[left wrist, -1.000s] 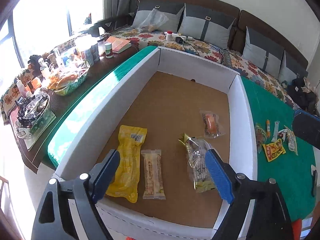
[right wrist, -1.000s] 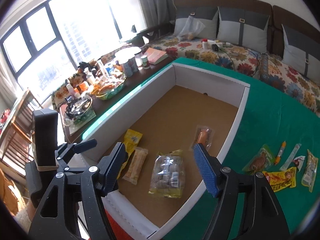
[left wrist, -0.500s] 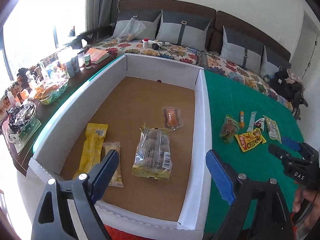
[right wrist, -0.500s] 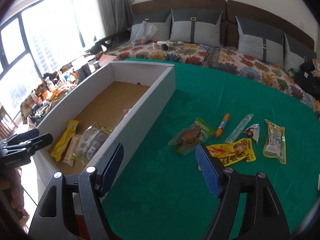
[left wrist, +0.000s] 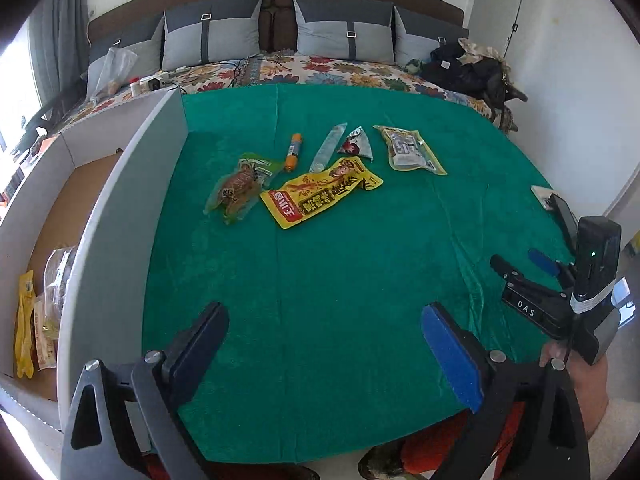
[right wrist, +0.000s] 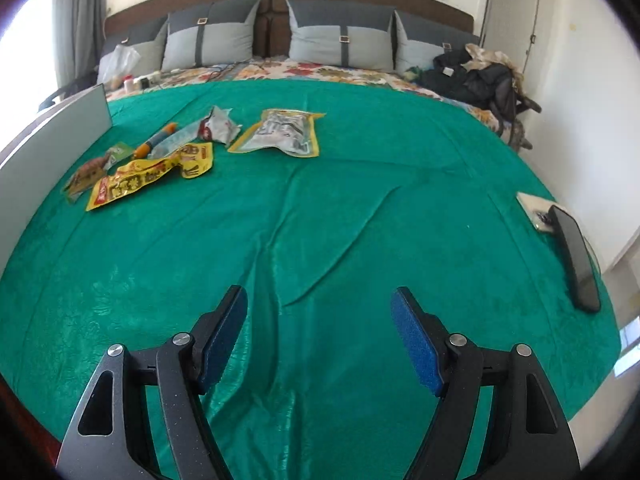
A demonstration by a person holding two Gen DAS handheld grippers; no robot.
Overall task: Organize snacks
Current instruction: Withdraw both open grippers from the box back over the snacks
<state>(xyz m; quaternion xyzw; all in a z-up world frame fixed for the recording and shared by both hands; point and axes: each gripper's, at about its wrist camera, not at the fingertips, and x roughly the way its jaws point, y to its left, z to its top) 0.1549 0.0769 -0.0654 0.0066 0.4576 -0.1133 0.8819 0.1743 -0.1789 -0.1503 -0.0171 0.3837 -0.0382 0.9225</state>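
Several snack packets lie on the green tablecloth: a yellow packet, a green-edged packet, an orange stick, a clear tube, a small triangular packet and a pale yellow-rimmed bag. The white cardboard box stands at the left and holds a yellow packet and a clear bag. My left gripper is open and empty above the cloth. My right gripper is open and empty; it also shows in the left wrist view. The yellow packet and pale bag lie far left of it.
A dark phone and a small card lie at the table's right edge. A sofa with grey cushions and a pile of dark clothes stand behind the table.
Both grippers have swung right, away from the box, and now face the green cloth and the loose snacks. Both stay open and empty.
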